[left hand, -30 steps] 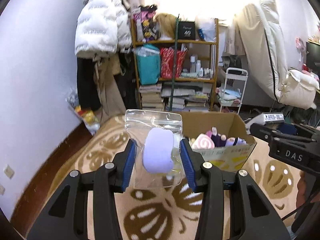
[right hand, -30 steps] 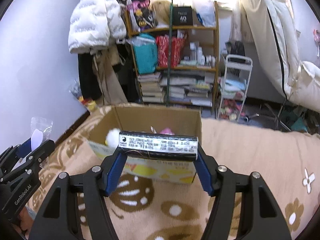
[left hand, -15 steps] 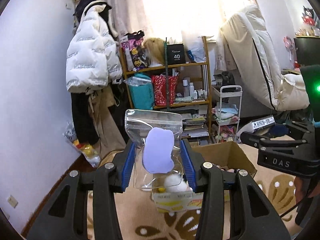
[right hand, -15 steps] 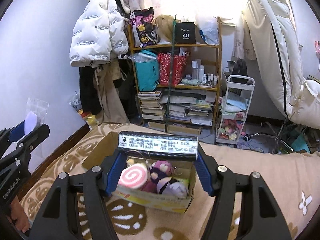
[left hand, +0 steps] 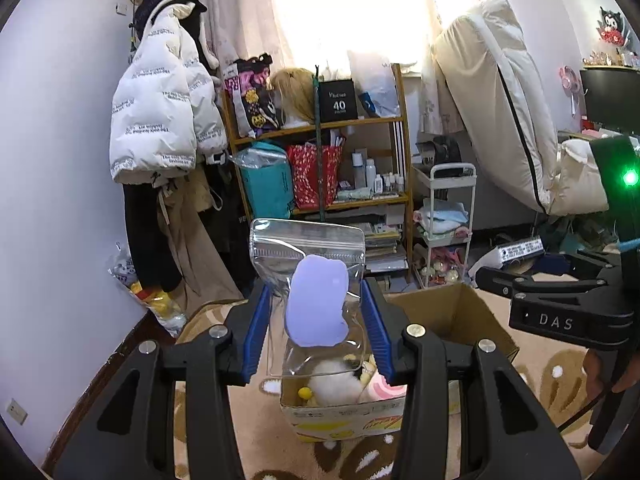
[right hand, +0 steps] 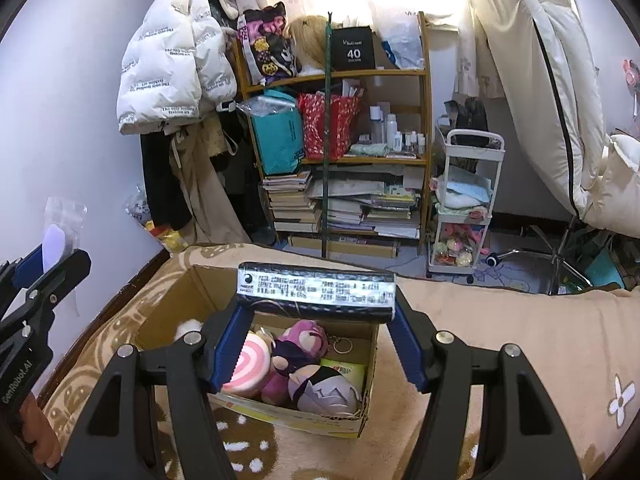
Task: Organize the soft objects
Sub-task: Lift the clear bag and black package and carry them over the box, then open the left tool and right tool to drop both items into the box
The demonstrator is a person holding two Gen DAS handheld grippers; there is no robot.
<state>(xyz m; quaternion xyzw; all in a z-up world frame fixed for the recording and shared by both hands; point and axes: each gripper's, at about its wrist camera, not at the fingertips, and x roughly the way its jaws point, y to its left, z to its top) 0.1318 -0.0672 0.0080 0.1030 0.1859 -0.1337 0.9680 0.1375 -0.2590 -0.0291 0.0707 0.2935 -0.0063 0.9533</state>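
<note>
**Both grippers loaded above the box on the patterned bedspread**

At the far left you had a plain pale wall [left hand: 52, 184] with a white puffer jacket [left hand: 160, 120] hanging over darker coats. Below it, your left gripper [left hand: 316, 332] had its blue pads clamped on a clear zip-seal plastic pouch holding a flat lilac cut-out [left hand: 318, 306], which stood upright between the fingers. Behind the pouch stood a wooden shelf unit [right hand: 340, 120] crowded with bags, bottles and stacked books, under a bright curtained window. Under your grippers lay a tan bedspread with brown and white flower shapes [right hand: 500, 360], and on it sat an open brown cardboard box [right hand: 280, 364] with a pink swirl plush [right hand: 246, 366], a purple plush [right hand: 304, 338] and a lilac-and-black plush [right hand: 324, 394] inside. Your right gripper [right hand: 316, 328] gripped a long black packet with a white printed label [right hand: 316, 290] crosswise by its ends, held above the box. Further right stood a white rolling cart [right hand: 464, 208], then a cream padded mattress [right hand: 536, 80] leaning against the wall.
</note>
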